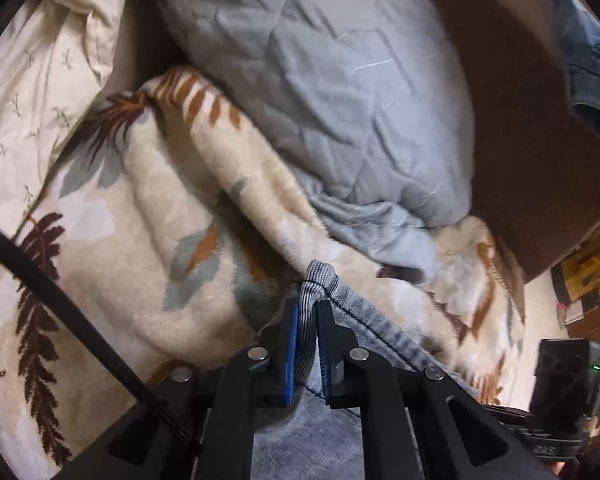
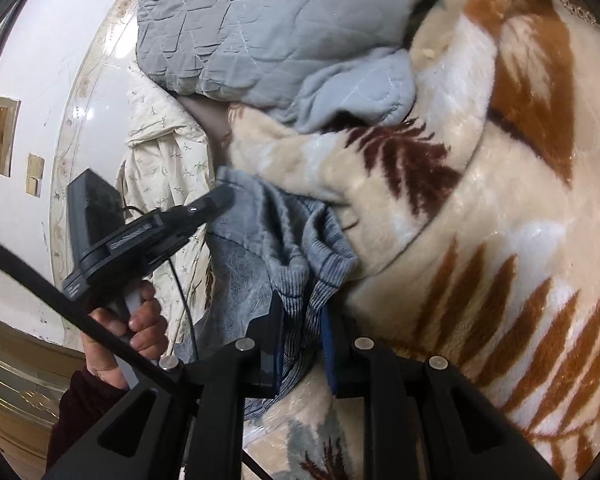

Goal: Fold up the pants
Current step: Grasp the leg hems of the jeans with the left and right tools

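The pants (image 2: 276,232) are grey-blue with a ribbed waistband, bunched on a cream leaf-print blanket (image 2: 480,240). My left gripper (image 1: 308,312) is shut on a ribbed edge of the pants (image 1: 316,280), which runs off to the lower right. My right gripper (image 2: 302,308) is shut on the ribbed band of the pants. In the right wrist view the left gripper (image 2: 220,198) pinches the far corner of the pants, held in a hand (image 2: 140,320). The right gripper's body (image 1: 564,392) shows at the lower right of the left wrist view.
A grey quilted comforter (image 1: 320,92) lies piled behind on the blanket (image 1: 140,220). A cream floral sheet (image 1: 32,80) hangs at the left. A brown surface (image 1: 520,140) and blue denim (image 1: 588,64) lie at the right. A white wall (image 2: 28,80) stands left.
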A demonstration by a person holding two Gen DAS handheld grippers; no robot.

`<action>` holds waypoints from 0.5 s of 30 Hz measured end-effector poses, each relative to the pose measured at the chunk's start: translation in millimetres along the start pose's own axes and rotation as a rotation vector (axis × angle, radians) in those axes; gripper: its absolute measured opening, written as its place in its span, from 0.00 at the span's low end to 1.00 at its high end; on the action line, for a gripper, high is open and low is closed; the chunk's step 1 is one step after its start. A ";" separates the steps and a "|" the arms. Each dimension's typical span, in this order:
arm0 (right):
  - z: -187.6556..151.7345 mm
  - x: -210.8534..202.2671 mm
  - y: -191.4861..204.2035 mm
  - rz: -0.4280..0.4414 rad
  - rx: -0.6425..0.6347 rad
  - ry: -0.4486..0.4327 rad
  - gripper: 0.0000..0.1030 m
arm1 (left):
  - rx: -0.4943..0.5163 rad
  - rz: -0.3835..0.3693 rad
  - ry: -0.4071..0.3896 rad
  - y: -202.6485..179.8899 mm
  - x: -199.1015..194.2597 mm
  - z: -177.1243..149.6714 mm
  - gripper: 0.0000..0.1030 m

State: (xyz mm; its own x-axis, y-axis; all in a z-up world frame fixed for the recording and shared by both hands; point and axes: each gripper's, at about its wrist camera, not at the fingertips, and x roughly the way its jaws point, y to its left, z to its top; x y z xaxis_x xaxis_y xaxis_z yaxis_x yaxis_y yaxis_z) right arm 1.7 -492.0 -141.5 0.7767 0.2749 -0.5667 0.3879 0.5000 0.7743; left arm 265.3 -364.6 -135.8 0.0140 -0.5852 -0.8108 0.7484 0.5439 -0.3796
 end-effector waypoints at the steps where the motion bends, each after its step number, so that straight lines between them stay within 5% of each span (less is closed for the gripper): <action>1: 0.4 -0.5 1.0 0.010 -0.009 -0.005 0.17 | -0.015 -0.003 0.008 4.6 2.3 -0.5 0.14; 4: -0.8 -3.8 9.9 0.050 -0.044 -0.025 0.17 | -0.043 -0.021 0.037 14.6 9.6 -1.9 0.20; 9: -12.8 -16.9 45.6 0.150 -0.220 -0.073 0.16 | -0.055 -0.040 0.063 26.3 13.8 -5.9 0.53; 15: -15.1 -17.2 34.4 0.122 -0.242 -0.038 0.15 | -0.009 -0.068 0.130 20.5 24.1 -10.5 0.55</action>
State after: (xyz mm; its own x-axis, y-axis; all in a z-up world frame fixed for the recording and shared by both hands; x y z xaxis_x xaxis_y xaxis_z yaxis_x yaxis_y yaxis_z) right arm -5.9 -467.1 -109.3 0.8305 0.3161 -0.4587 0.1638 0.6484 0.7435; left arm 274.1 -361.2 -167.8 -0.1230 -0.5379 -0.8340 0.7387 0.5115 -0.4389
